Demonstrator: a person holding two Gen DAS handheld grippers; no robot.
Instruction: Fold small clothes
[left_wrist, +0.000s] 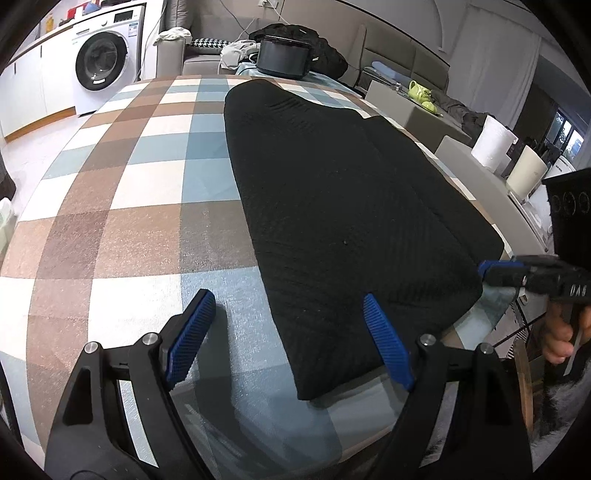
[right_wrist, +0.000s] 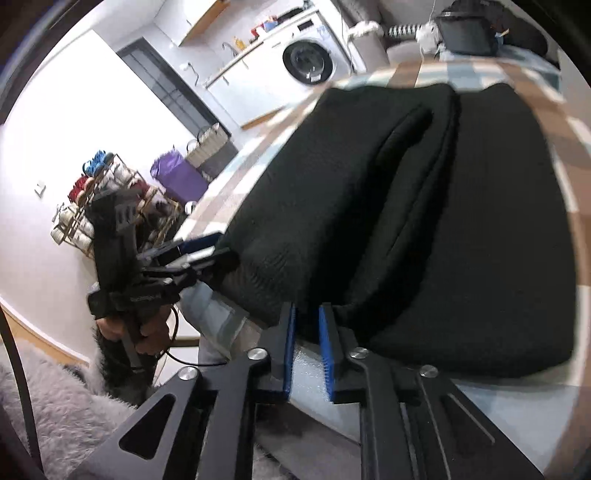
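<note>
- Both views are lit evenly by soft indoor light; shadows are kept faint.
- Strong barrel distortion is seen, with straight lines bowed and black vignetting at the corners.
- The left wrist view is rendered sharp.
- The right wrist view is smeared by motion blur, most along the table (right_wrist: 546, 122) rim.
- Detail in the black garment (left_wrist: 332, 206) is swallowed by darkness.
- The white wall (right_wrist: 74, 129) is overexposed.

- Left of the black garment (left_wrist: 332, 206), the checked tabletop (left_wrist: 122, 192) lay bare and wide open for a pass.
- The garment filled the right half, almost to the tabletop's edge.
- At the far end, a dark pot (left_wrist: 282, 55) blocked the way.
- Beyond the right edge, white buckets (left_wrist: 493, 142) crowded the floor.
</note>
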